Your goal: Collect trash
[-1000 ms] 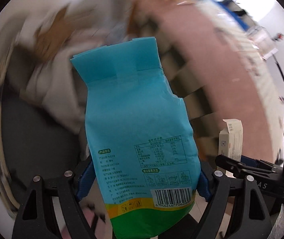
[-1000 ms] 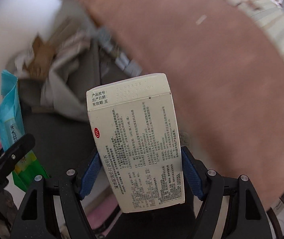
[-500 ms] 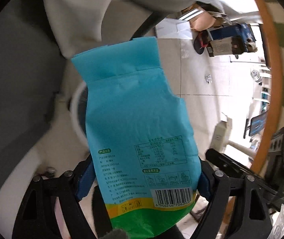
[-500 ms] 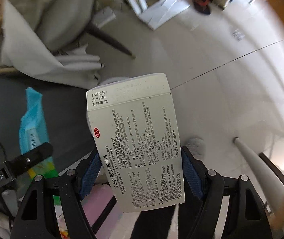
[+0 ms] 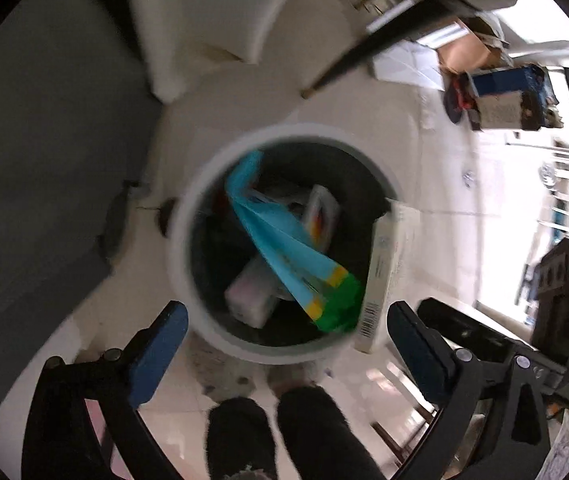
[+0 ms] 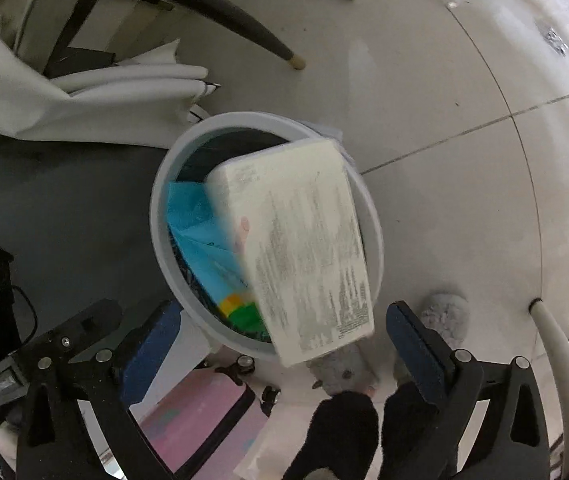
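Note:
A round white trash bin (image 5: 182, 240) stands on the floor below both grippers; it also shows in the right wrist view (image 6: 376, 240). My left gripper (image 5: 284, 344) is open and empty above the bin's near rim. The blue and green snack bag (image 5: 284, 248) is falling into the bin, blurred. My right gripper (image 6: 284, 344) is open and empty. The white medicine box (image 6: 304, 248) falls over the bin, blurred; its edge shows in the left wrist view (image 5: 380, 276). The bag lies under it in the right wrist view (image 6: 200, 236). Other packets (image 5: 248, 296) lie in the bin.
A dark chair leg (image 6: 220, 20) and white cloth (image 6: 44, 96) stand behind the bin. A pink case (image 6: 196, 416) lies near my feet in grey slippers (image 6: 344, 372). Boxes and clutter (image 5: 500, 96) sit on the tiled floor at the far right.
Both grippers swung down over the bin and opened. The blue bag left the left gripper and the white box left the right gripper; both now drop into the bin.

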Demonstrator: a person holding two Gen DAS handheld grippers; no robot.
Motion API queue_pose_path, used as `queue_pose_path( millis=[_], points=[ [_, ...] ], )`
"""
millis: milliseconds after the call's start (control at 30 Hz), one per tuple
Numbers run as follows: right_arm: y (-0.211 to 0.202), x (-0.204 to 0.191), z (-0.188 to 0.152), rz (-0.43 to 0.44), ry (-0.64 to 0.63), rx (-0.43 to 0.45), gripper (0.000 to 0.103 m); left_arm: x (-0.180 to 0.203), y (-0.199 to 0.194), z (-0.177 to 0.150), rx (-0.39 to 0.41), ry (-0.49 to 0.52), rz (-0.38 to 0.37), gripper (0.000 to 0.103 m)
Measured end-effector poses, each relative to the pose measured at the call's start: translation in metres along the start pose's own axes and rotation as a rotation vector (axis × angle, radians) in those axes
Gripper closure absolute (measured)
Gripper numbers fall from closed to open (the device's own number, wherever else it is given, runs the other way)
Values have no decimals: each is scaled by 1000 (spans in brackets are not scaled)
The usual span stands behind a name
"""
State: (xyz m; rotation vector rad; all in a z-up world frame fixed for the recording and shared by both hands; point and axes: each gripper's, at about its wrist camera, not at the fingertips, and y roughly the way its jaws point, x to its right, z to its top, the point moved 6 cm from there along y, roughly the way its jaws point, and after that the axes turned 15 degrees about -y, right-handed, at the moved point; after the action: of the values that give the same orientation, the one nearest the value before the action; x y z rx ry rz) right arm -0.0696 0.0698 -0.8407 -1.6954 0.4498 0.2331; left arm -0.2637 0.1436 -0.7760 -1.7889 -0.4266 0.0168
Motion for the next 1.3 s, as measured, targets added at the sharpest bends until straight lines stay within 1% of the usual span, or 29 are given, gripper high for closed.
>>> queue_pose_path(
  millis=[67,100,133,167,233,300,400,433,567,733,833,933,1000,1033,1067,1133,1167,1267,1300],
  points=[
    [-2,-2,-2,-19,-16,-8,0,-7,-11,0,66,-4,40,1],
    [-3,-3,-4,-28,-22,-9,0,-13,-17,0,97,-5,72,1],
    [-4,-5,-7,-54,-35,-11,0,-17,-22,-1,118,-7,93,1],
    [-8,-8,-2,-70,-45,-8,0,-19,-28,-3,141,-9,109,1],
    [-15,-13,-3,-93,-68,-10,0,-22,-43,-8,177,-13,125,1],
    [-28,-20,-9,-128,-93,-2,0,-22,-59,-16,191,-12,135,1],
    [-55,-27,-19,-208,-119,24,0,-19,-82,-31,208,-3,147,1],
    [-70,-32,-23,-245,-131,38,0,-18,-93,-37,213,-1,151,1],
    [-125,-54,-40,-330,-162,65,0,-8,-138,-64,233,7,162,1],
    [-214,-97,-70,-366,-194,99,0,11,-217,-110,255,21,137,1],
    [-264,-124,-90,-349,-218,109,0,24,-266,-140,266,41,117,1],
    [-328,-153,-115,-328,-244,131,0,40,-317,-172,281,80,100,1],
    [-359,-169,-130,-315,-255,147,0,48,-350,-191,285,92,64,1],
    [-383,-179,-139,-305,-264,160,0,52,-365,-199,287,94,48,1],
    [-394,-186,-145,-295,-268,166,0,56,-380,-207,291,95,30,1],
    [-437,-204,-161,-273,-282,196,0,66,-416,-224,312,113,-8,1],
    [-450,-212,-166,-264,-288,209,0,69,-431,-230,325,118,-22,1],
    [-501,-235,-184,-242,-312,256,0,78,-483,-249,363,130,-94,1],
    [-518,-243,-189,-236,-322,273,0,80,-494,-254,370,133,-114,1]
  ],
)
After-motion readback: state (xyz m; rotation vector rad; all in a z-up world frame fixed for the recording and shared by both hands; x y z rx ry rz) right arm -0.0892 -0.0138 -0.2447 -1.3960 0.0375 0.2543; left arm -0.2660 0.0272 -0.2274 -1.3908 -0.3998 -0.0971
